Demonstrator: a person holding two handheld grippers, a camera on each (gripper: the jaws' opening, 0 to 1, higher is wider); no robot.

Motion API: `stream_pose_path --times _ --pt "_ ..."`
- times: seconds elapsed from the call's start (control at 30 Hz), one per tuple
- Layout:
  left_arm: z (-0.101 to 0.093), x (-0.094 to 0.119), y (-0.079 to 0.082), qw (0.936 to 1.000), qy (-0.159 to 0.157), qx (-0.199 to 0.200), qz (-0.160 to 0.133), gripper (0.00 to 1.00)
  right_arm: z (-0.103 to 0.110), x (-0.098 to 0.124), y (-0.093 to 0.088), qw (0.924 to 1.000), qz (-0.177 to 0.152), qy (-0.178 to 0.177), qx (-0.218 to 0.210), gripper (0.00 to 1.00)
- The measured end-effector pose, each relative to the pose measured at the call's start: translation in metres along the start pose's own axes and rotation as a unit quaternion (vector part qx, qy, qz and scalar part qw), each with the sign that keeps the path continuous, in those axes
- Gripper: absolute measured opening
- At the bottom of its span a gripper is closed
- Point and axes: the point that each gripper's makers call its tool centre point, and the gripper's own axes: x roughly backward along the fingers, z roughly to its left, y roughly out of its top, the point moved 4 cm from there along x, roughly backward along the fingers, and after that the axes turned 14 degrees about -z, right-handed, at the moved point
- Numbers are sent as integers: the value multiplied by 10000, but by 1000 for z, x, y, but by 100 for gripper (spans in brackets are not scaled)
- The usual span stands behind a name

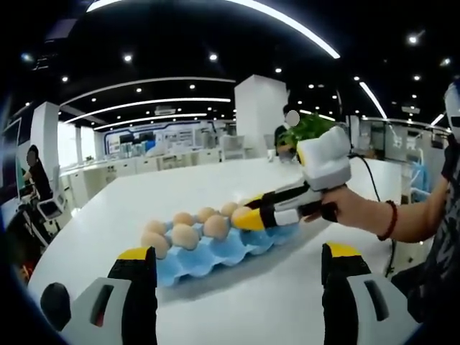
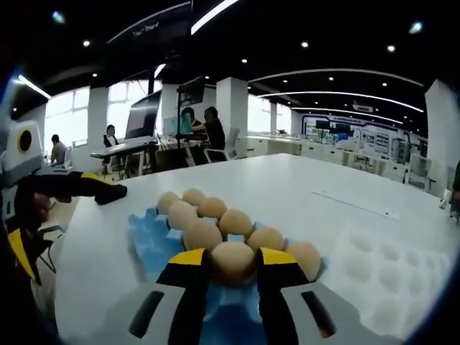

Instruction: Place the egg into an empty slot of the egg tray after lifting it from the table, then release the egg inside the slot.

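Note:
A blue egg tray lies on the white table with several tan eggs in its slots. My right gripper is shut on one tan egg, held just above the near end of the blue tray, beside the other eggs. In the left gripper view the right gripper reaches in from the right over the tray's right end. My left gripper hangs open in front of the tray, its jaws wide apart and holding nothing. It also pokes into the right gripper view as the left gripper.
A white empty egg tray lies right of the blue one. A hand with a red bracelet holds the right gripper. A green plant stands at the table's far end. People sit at desks beyond the table.

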Motion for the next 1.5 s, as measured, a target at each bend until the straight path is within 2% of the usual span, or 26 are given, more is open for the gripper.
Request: stream_pose_path --times 0.2,0.6,0.8,0.9,0.93,1.07,1.27,1.5 --pt "1 -1 0 10000 -4 3 -12 97 -3 1 -3 9997 -24 -5 -254 28" --pt "-1 0 -1 10000 -20 -22 33 97 -1 5 -4 9995 -42 64 -293 31" --pt "4 2 2 9998 137 108 -69 99 -2 9 -1 9998 -143 44 -119 40" --pt "4 3 4 9994 174 212 -194 100 -3 9 2 9995 -226 60 -205 43" --pt "4 3 4 9994 181 216 -193 100 -3 9 3 9994 -250 63 -242 45" --pt "3 2 -3 9996 259 -56 114 100 -4 13 8 9992 -328 70 -213 49" --pt "1 0 0 9998 206 1 8 100 -7 19 17 9989 -446 59 -137 54" --pt "-3 -2 1 9998 137 -108 65 100 -14 26 19 9991 -410 -4 -51 59"
